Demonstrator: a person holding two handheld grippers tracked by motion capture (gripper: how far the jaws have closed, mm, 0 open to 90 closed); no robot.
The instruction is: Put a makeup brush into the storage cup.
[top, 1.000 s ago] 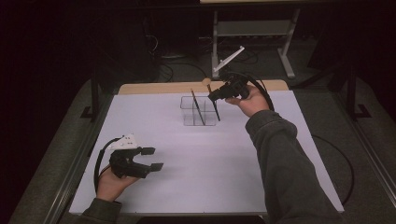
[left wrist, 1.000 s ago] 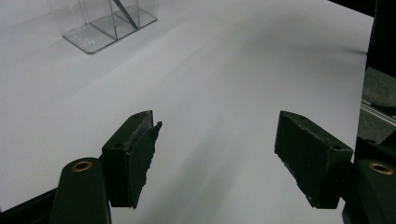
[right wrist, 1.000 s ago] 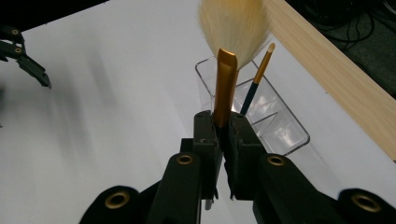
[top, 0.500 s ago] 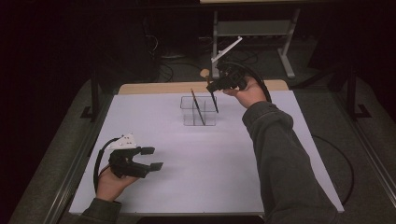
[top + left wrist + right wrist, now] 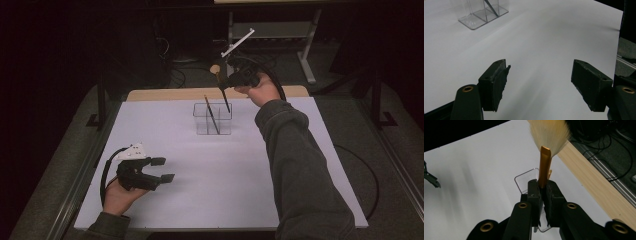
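So we've got the right gripper up at about 12 o'clock on the white counter, clamped tight on the gold ferrule of a makeup brush whose pale bristles fan out above the jaws, while its dark handle angles down into the clear acrylic organizer right below. A second brush leans inside that same organizer, just beside ours. Meanwhile our left gripper sits near 7 o'clock, well apart from all that, jaws spread wide with nothing between them.
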